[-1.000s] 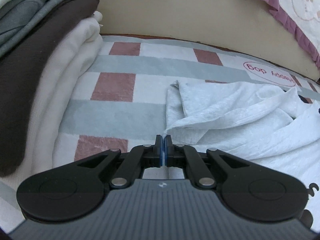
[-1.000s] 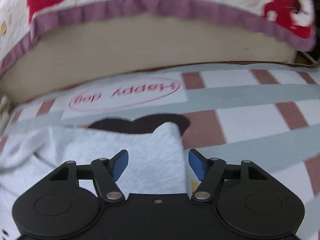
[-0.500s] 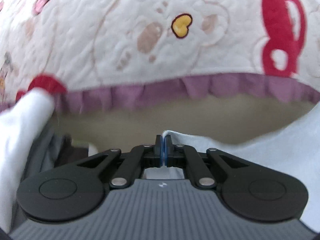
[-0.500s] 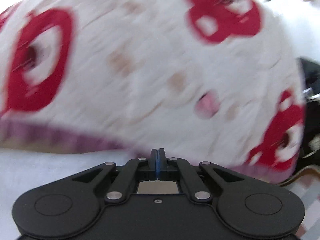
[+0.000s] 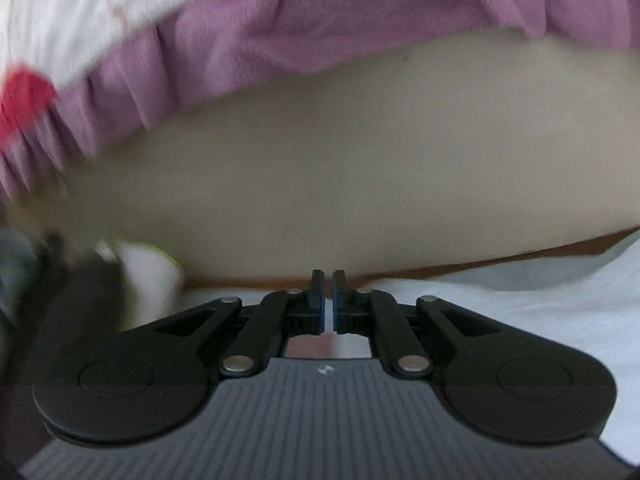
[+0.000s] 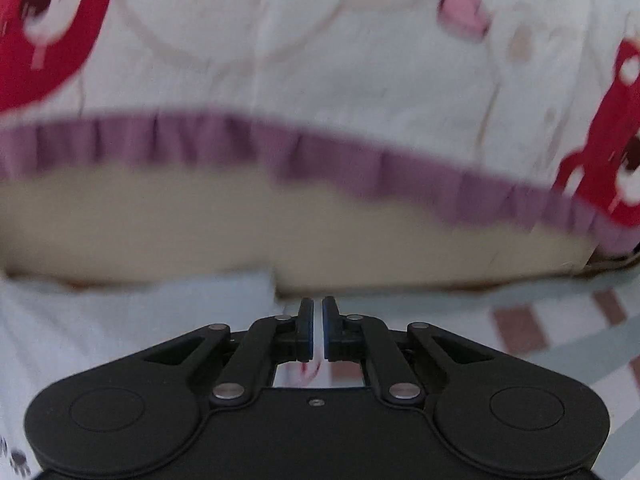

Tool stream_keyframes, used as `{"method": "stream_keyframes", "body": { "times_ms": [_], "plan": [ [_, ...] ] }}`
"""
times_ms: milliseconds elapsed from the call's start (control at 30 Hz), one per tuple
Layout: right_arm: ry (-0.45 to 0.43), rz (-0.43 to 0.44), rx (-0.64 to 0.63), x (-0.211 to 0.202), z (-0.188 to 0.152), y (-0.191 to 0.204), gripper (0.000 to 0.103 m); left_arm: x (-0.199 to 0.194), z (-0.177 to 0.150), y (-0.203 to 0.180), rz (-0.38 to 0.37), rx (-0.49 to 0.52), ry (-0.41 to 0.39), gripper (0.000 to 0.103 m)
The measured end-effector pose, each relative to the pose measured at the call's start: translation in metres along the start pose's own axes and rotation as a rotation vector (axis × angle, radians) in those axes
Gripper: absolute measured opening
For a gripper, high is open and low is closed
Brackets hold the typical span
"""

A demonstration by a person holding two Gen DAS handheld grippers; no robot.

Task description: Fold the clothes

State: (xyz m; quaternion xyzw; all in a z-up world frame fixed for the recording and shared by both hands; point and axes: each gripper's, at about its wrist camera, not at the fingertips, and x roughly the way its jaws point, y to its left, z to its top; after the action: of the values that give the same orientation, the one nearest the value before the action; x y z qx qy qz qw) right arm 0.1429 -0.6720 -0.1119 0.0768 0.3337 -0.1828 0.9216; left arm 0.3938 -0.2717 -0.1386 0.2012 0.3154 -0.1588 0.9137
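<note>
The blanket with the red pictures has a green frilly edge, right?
Not quite. The frilly edge of the blanket with the red pictures is purple, not green. The right wrist view shows it most clearly, and the left wrist view shows the same purple frill.

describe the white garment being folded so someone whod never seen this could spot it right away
Start at the big quilt with red cartoon prints and a purple ruffle hanging over a beige mattress side. Below it lies a checked sheet of grey bands and brown-red squares. The white garment lies on that sheet left of the right tongs: plain pale fabric, unlike the patterned bedding around it.
</note>
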Motion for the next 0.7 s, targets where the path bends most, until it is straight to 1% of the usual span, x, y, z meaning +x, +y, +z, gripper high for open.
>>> {"method": "stream_keyframes", "body": {
  "times_ms": [33, 67, 100, 133, 167, 200, 267, 333, 400, 433, 567, 600, 633, 700],
  "plan": [
    [0.026, 0.010, -0.004, 0.006, -0.007, 0.002, 0.008, -0.003, 0.000, 0.004, -0.023, -0.009, -0.013, 0.008],
    [0.044, 0.019, -0.004, 0.011, -0.010, 0.003, 0.012, -0.007, 0.000, 0.010, -0.064, -0.032, -0.021, 0.013],
    [0.061, 0.029, -0.003, 0.016, -0.013, 0.004, 0.021, -0.009, -0.001, 0.016, -0.120, -0.060, -0.017, 0.017],
    [0.075, 0.044, 0.000, 0.021, -0.015, 0.005, 0.028, -0.011, -0.004, 0.021, -0.186, -0.090, -0.004, 0.027],
    [0.088, 0.058, 0.003, 0.026, -0.016, 0.007, 0.043, -0.013, -0.007, 0.027, -0.252, -0.119, 0.009, 0.031],
    [0.098, 0.072, 0.004, 0.031, -0.017, 0.009, 0.052, -0.014, -0.011, 0.030, -0.296, -0.132, 0.016, 0.031],
    [0.116, 0.098, 0.006, 0.041, -0.019, 0.012, 0.053, -0.014, -0.023, 0.032, -0.348, -0.121, 0.029, 0.033],
    [0.128, 0.105, -0.013, 0.053, -0.021, 0.016, 0.053, -0.012, -0.036, 0.028, -0.385, -0.080, 0.052, 0.035],
    [0.134, 0.101, -0.026, 0.064, -0.025, 0.018, 0.053, -0.007, -0.046, 0.023, -0.425, -0.069, 0.095, 0.040],
    [0.129, 0.093, -0.020, 0.068, -0.028, 0.019, 0.053, -0.004, -0.051, 0.022, -0.435, -0.078, 0.116, 0.041],
    [0.114, 0.079, 0.004, 0.084, -0.036, 0.021, 0.053, 0.011, -0.066, 0.020, -0.445, -0.139, 0.185, 0.041],
    [0.114, 0.079, 0.010, 0.089, -0.036, 0.021, 0.057, 0.013, -0.067, 0.019, -0.435, -0.152, 0.191, 0.041],
    [0.089, 0.072, 0.016, 0.090, -0.036, 0.022, 0.057, 0.015, -0.066, 0.018, -0.417, -0.164, 0.189, 0.041],
    [0.071, 0.059, 0.051, 0.095, -0.034, 0.024, 0.062, 0.018, -0.067, 0.015, -0.390, -0.189, 0.185, 0.042]
  ]
}}
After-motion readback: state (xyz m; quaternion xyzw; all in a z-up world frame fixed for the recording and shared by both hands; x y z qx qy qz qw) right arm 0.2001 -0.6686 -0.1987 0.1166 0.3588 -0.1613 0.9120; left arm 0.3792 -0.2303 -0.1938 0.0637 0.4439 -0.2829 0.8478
